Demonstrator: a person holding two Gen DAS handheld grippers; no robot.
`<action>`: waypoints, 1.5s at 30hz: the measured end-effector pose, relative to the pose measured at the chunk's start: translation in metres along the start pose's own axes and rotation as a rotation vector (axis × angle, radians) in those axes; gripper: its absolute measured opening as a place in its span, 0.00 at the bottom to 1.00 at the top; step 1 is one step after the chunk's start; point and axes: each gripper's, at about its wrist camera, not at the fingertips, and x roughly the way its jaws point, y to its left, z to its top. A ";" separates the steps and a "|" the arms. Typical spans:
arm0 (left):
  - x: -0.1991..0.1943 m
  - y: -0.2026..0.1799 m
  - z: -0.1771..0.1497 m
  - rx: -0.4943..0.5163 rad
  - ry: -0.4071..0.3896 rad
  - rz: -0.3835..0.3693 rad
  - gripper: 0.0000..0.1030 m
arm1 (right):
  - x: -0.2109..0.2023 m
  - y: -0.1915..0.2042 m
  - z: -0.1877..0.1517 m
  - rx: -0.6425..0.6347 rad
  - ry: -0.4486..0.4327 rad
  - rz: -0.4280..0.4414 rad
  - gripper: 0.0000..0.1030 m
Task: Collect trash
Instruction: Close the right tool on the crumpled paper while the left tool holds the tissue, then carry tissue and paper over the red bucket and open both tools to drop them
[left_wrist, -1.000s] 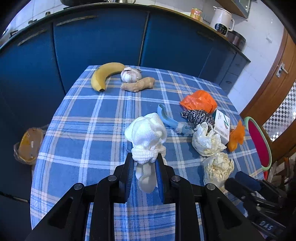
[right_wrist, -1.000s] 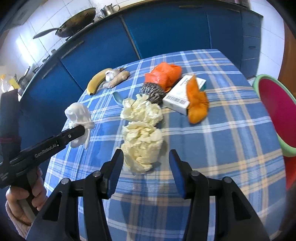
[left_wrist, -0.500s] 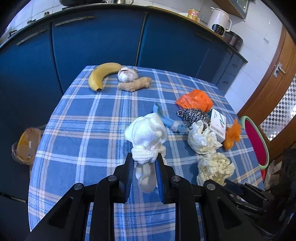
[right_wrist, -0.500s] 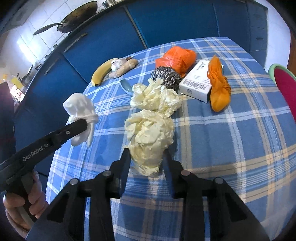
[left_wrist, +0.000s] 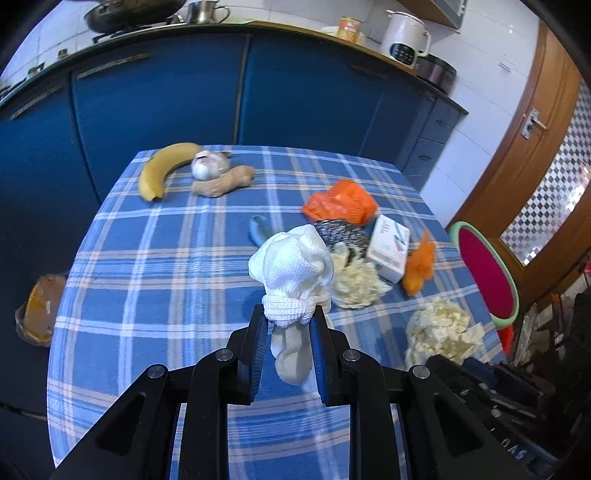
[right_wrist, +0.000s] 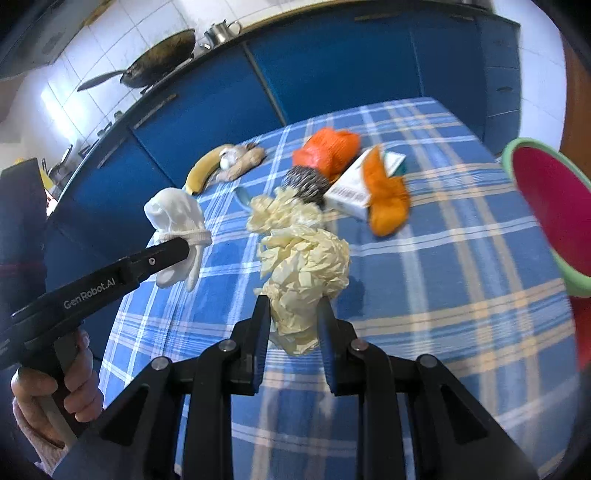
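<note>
My left gripper (left_wrist: 290, 317) is shut on a white knitted cloth bundle (left_wrist: 291, 266) and holds it above the blue checked table (left_wrist: 166, 277). From the right wrist view the same bundle (right_wrist: 173, 218) hangs from the left gripper (right_wrist: 183, 249) at the left. My right gripper (right_wrist: 293, 302) has a crumpled cream wad (right_wrist: 306, 266) pinched between its pads; its jaws are still closing. This wad (left_wrist: 439, 332) is off the cloth near the table's right edge. A second cream wad (right_wrist: 280, 214) lies on the table behind it.
Further back lie an orange bag (left_wrist: 340, 203), a steel scrubber (left_wrist: 340, 232), a white box (left_wrist: 389, 247), an orange scrap (left_wrist: 419, 266) and a blue tool (left_wrist: 258, 229). A banana (left_wrist: 162, 173), garlic (left_wrist: 208, 166) and ginger (left_wrist: 225, 182) sit at the far edge. A red stool (left_wrist: 487, 273) stands right.
The right jaws have narrowed from wide around the cream wad to pinching it, and the wad has come up off the table. The left gripper kept its grip and shifted a little.
</note>
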 end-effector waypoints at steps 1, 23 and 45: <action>0.000 -0.004 0.001 0.007 0.001 -0.008 0.22 | -0.005 -0.003 0.000 0.002 -0.009 -0.004 0.26; 0.012 -0.146 0.025 0.256 0.040 -0.170 0.22 | -0.102 -0.099 0.018 0.084 -0.172 -0.194 0.26; 0.110 -0.286 0.033 0.393 0.126 -0.274 0.22 | -0.129 -0.223 0.029 0.251 -0.201 -0.344 0.26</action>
